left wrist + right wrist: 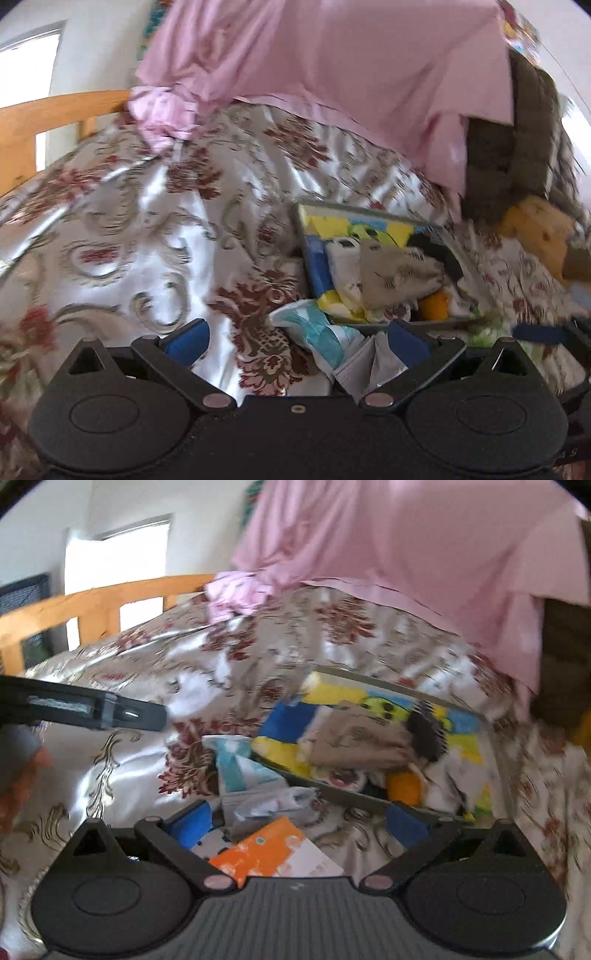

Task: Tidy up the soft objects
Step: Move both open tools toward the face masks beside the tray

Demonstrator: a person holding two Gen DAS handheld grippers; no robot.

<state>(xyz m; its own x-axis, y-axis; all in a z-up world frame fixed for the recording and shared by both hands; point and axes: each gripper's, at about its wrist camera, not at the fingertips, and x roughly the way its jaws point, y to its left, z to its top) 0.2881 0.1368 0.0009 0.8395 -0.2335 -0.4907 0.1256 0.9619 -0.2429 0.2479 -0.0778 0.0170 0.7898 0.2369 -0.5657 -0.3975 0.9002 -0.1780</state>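
A grey-rimmed bin [373, 212] [369, 681] lies on the floral bedspread, holding several soft items: a beige plush [399, 271] [362, 744], yellow and blue cloth, an orange ball [434, 304] [404, 788]. A teal-and-white soft packet [314, 332] [240, 766] lies just outside its near edge. My left gripper [299, 339] is open, with the packet and a grey pouch [365, 365] between its fingers. My right gripper [299, 821] is open over the grey pouch [266, 805] and an orange-white packet [273, 849].
A pink sheet [332, 66] [424, 554] hangs over the pillows at the back. A wooden bed rail [55, 114] [92, 605] runs along the left. A brown blanket [524, 147] and yellow sponge-like cushion [535, 229] lie at right. The left gripper's body [92, 709] shows at left.
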